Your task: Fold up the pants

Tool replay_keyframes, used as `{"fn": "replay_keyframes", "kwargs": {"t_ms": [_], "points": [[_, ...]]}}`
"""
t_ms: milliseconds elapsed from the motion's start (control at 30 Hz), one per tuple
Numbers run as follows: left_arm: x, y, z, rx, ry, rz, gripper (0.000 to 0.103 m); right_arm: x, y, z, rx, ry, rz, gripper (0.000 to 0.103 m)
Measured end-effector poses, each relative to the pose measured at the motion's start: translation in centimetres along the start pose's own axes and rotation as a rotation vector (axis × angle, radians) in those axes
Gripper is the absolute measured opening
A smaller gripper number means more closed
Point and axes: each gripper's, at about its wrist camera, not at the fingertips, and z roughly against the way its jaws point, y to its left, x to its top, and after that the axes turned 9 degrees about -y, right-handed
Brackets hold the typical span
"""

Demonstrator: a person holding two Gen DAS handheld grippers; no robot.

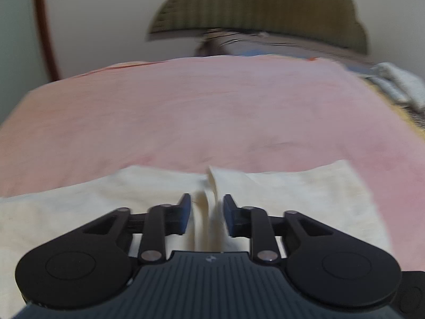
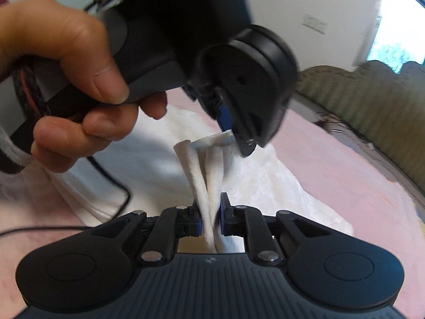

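The white pants (image 1: 305,199) lie spread on the pink bedcover (image 1: 202,111). In the left wrist view my left gripper (image 1: 207,214) has a raised fold of the pants between its fingers; the jaws stand slightly apart around it. In the right wrist view my right gripper (image 2: 211,219) is shut on a bunched strip of the pants (image 2: 209,170). The left gripper (image 2: 233,135) shows there too, held by a hand (image 2: 66,61) just above and ahead, pinching the same fabric edge. The rest of the pants (image 2: 279,186) drape down onto the bed.
An olive-green quilted headboard (image 1: 255,10) stands at the far end of the bed, also visible in the right wrist view (image 2: 372,101). Folded white cloth (image 1: 398,85) lies at the right. A black cable (image 2: 114,180) trails over the pants. A window (image 2: 398,26) is at the right.
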Motion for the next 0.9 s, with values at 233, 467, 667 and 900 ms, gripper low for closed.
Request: {"fn": "replay_keyframes", "kwargs": {"t_ms": [233, 467, 667, 900], "points": [[-0.2, 10.2, 5.5, 0.276, -0.048, 0.123, 0.073, -1.5, 1.8, -2.2, -0.047, 0.01, 0.013, 0.015], [-2.3, 19.2, 13.0, 0.608, -0.098, 0.026, 0.088, -1.3, 4.5, -0.1, -0.045, 0.001, 0.066, 0.033], [-4.0, 25.4, 16.3, 0.932, -0.014, -0.164, 0.088, 0.1, 5.5, 2.7, 0.027, -0.105, 0.084, 0.059], [-4.3, 24.1, 16.7, 0.425, -0.048, 0.259, 0.088, 0.7, 1.2, 3.8, 0.023, -0.14, -0.195, 0.06]]}}
